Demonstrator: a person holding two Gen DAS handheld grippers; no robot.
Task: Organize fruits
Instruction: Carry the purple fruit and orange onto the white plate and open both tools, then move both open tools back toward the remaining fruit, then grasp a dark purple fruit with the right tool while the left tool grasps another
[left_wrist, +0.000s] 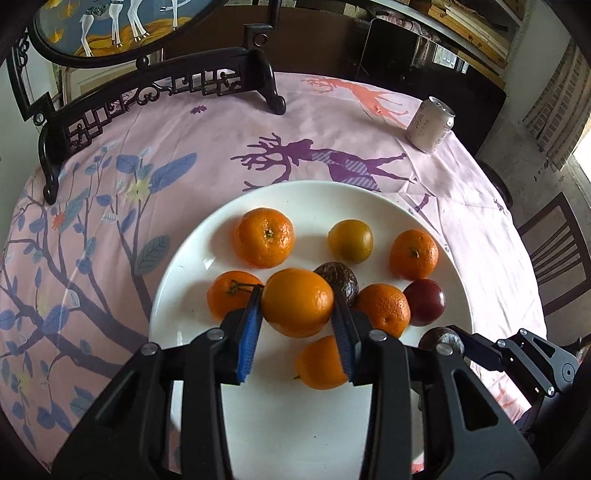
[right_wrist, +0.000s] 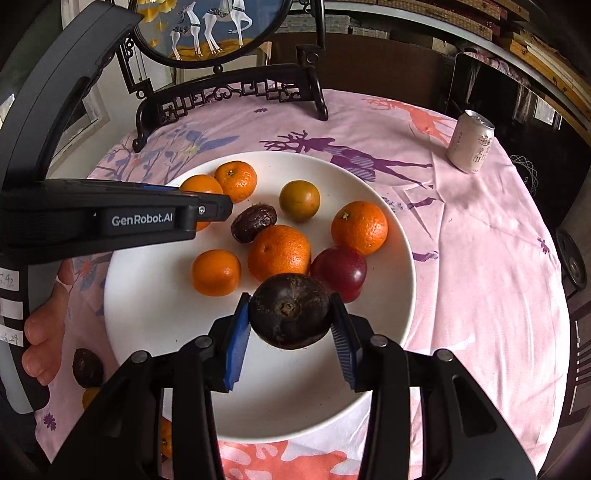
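Above the white plate (left_wrist: 177, 280) on the pink-clothed worktop (left_wrist: 221, 140), we saw the left hand-held gripper (left_wrist: 297, 301) clamped on an orange (left_wrist: 297, 301), its blue pads (left_wrist: 250, 332) pressed against the fruit's two sides and the fruit raised clear of the plate. The right hand-held gripper (right_wrist: 290, 312) was likewise closed around a dark purple fruit (right_wrist: 290, 312), stem end toward the camera, held over the plate's near half. On the plate lay several mandarins (left_wrist: 264, 236), a greenish-yellow citrus (left_wrist: 350, 240), a wrinkled dark fruit (left_wrist: 338, 278) and a smooth red-purple fruit (left_wrist: 424, 301), loosely grouped, some touching. In the right wrist view we noticed another dark fruit (right_wrist: 86, 367) and a small yellow-orange one (right_wrist: 89, 397) on the cloth just left of the plate, near the person's fingers (right_wrist: 40, 332) gripping the left tool. A pale drinks can (left_wrist: 430, 123) stood upright at the far right of the worktop, well apart from the plate, and a dark carved wooden stand (left_wrist: 147, 99) rose at the back.
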